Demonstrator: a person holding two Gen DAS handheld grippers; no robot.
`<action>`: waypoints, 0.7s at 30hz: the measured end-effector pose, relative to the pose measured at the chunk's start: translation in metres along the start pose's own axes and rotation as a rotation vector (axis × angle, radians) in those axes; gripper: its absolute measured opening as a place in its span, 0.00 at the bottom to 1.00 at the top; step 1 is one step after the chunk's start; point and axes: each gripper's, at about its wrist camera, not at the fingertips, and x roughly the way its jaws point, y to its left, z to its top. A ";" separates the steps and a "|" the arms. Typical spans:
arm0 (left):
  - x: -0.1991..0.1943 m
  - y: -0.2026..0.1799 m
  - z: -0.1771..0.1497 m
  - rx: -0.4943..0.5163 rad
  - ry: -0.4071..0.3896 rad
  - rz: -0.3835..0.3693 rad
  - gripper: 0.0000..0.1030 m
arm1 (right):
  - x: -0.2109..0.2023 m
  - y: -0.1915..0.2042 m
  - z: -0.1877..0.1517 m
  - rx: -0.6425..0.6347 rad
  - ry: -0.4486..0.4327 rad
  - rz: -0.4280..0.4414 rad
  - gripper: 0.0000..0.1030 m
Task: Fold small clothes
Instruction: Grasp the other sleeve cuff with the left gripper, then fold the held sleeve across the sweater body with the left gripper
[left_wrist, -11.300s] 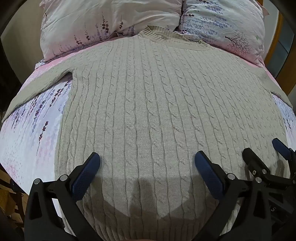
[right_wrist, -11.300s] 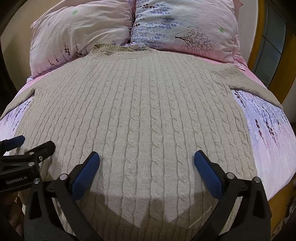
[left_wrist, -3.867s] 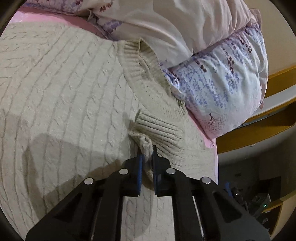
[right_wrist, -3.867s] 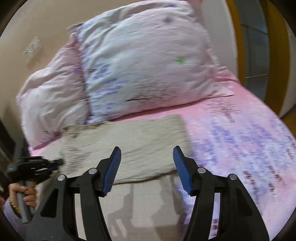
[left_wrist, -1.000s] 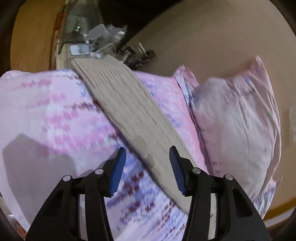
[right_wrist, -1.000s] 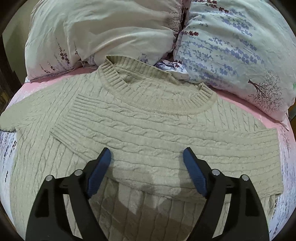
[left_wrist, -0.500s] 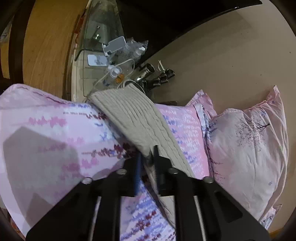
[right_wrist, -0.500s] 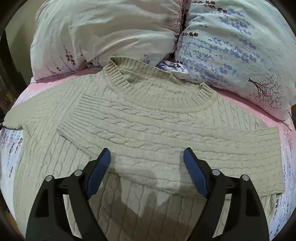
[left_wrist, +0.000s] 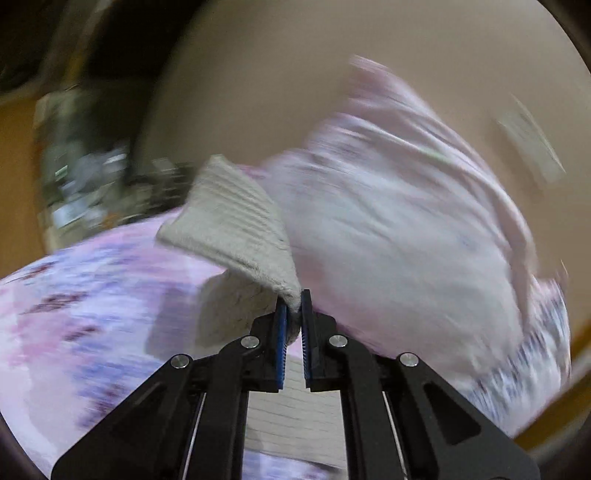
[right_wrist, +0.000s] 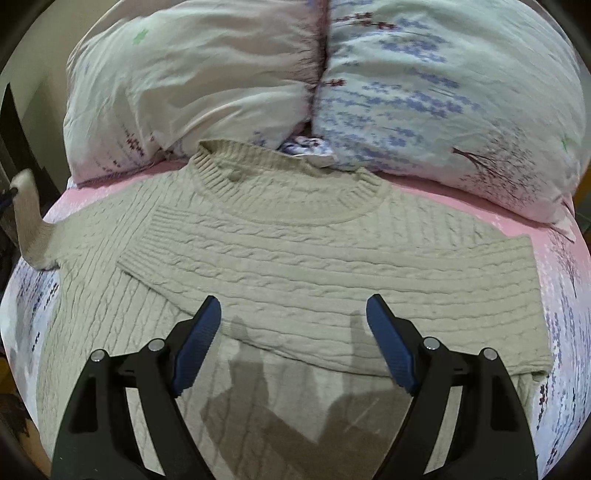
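A bed (right_wrist: 517, 206) with a pink sheet printed with purple flowers is seen, and behind it a plain beige wall (left_wrist: 295, 74). Two pillows are laid side by side at the head edge of the bed: the left pillow (right_wrist: 192, 81) is pale with few flowers, the right pillow (right_wrist: 443, 92) is covered with more purple print and a small tree figure.

A beige cable-knit sweater (right_wrist: 295, 266) is spread flat over the middle of the bed, its ribbed collar (right_wrist: 288, 184) turned to the pillows and touching them. The right sleeve (right_wrist: 332, 280) is folded across the chest, so that its cuff lies near the left shoulder. The left sleeve (right_wrist: 31, 225) is lifted off the bed at the left edge and is seen standing up in the air, bent over at the top.

In the left wrist view, which is much blurred, the left gripper (left_wrist: 293, 325) is closed on the edge of this left sleeve (left_wrist: 236, 225); the knit is pinched between the blue pads and the ribbed cuff hangs forward beyond them, above the sheet. Its fingers have just been closing, with the sleeve between them. Some objects are seen at the far left beside the bed, but they are too blurred to be told.

The right gripper (right_wrist: 291, 343) is held above the lower part of the sweater with its fingers (right_wrist: 195, 350) wide apart. Nothing is between them, and their shadow is thrown on the knit below.
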 end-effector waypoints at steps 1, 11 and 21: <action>0.003 -0.025 -0.009 0.055 0.011 -0.046 0.06 | -0.002 -0.005 -0.001 0.011 -0.004 -0.001 0.79; 0.037 -0.202 -0.152 0.492 0.215 -0.353 0.06 | -0.019 -0.051 -0.012 0.137 -0.045 -0.029 0.79; 0.053 -0.219 -0.251 0.799 0.473 -0.374 0.10 | -0.025 -0.079 -0.012 0.250 -0.041 0.045 0.70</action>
